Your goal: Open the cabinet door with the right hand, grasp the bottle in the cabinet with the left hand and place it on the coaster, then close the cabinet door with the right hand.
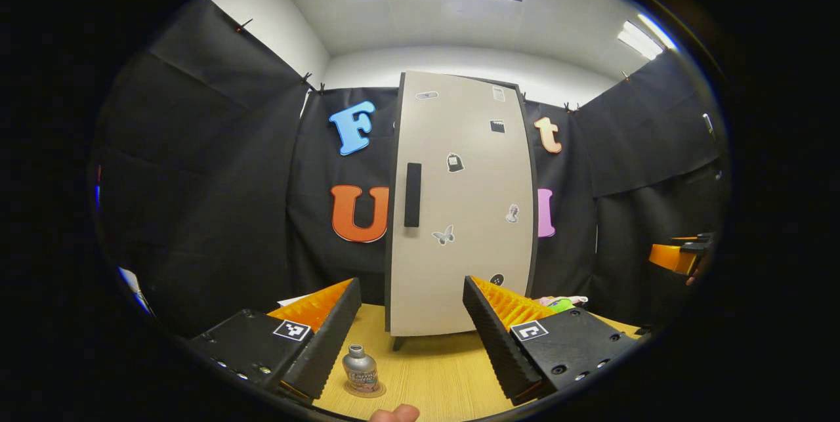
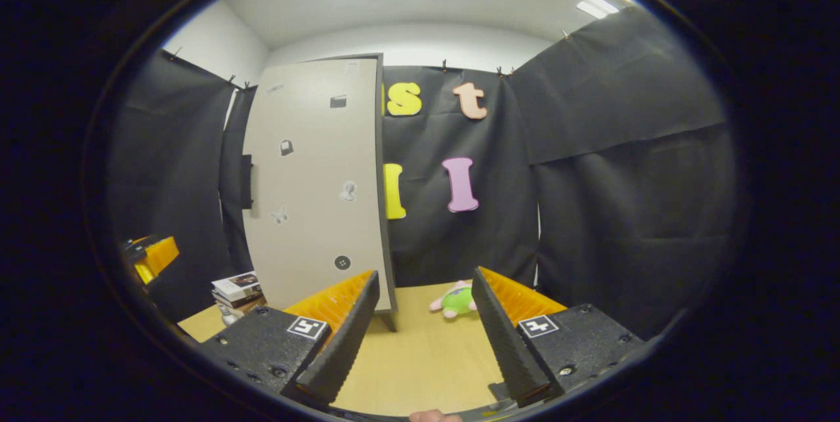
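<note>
1. A pale wood table (image 1: 433,369) stands in a booth hung with black cloth, under bright ceiling panels.
2. The tall cabinet (image 1: 459,205) stands at the back of the table, its door shut, with a dark handle (image 1: 412,194) on the left edge.
3. The bottle (image 1: 359,369) stands upright on the coaster (image 1: 375,391), just beside the left gripper's (image 1: 412,323) left finger.
4. Both the left gripper and the right gripper (image 2: 425,320) are spread wide, holding nothing.
5. A plush toy (image 2: 456,299) lies beyond the right fingers; books (image 2: 237,287) sit left of the cabinet.

Silver bottle (image 1: 360,371) stands upright on coaster (image 1: 377,392); cabinet door (image 1: 462,205) shut
</note>
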A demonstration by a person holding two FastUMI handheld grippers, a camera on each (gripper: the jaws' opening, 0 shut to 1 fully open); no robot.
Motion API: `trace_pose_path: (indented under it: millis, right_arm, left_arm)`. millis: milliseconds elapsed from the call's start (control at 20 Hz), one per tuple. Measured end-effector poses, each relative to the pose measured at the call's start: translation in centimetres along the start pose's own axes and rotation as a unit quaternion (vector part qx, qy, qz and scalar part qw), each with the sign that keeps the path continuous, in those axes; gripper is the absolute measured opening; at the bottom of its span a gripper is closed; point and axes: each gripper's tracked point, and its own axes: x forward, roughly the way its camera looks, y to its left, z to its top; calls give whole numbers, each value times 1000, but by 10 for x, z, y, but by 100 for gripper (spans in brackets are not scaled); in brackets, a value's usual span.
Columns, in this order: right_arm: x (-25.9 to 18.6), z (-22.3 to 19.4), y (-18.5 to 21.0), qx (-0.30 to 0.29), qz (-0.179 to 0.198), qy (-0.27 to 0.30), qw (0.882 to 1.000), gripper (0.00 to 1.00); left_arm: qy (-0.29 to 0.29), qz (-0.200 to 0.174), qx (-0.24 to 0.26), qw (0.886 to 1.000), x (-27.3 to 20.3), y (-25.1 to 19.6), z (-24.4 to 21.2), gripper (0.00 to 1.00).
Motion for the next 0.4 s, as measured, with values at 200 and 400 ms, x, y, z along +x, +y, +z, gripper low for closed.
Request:
trace_pose_path:
  millis: [200, 400]
  right_arm:
    - [0, 0, 2, 7, 4, 2, 1000, 92]
    - [1, 0, 2, 17, 8, 5, 1000, 92]
  left_arm:
    - [7, 5, -7, 1000, -1, 3, -2, 95]
    - [6, 5, -3, 1000, 0, 5, -1, 95]
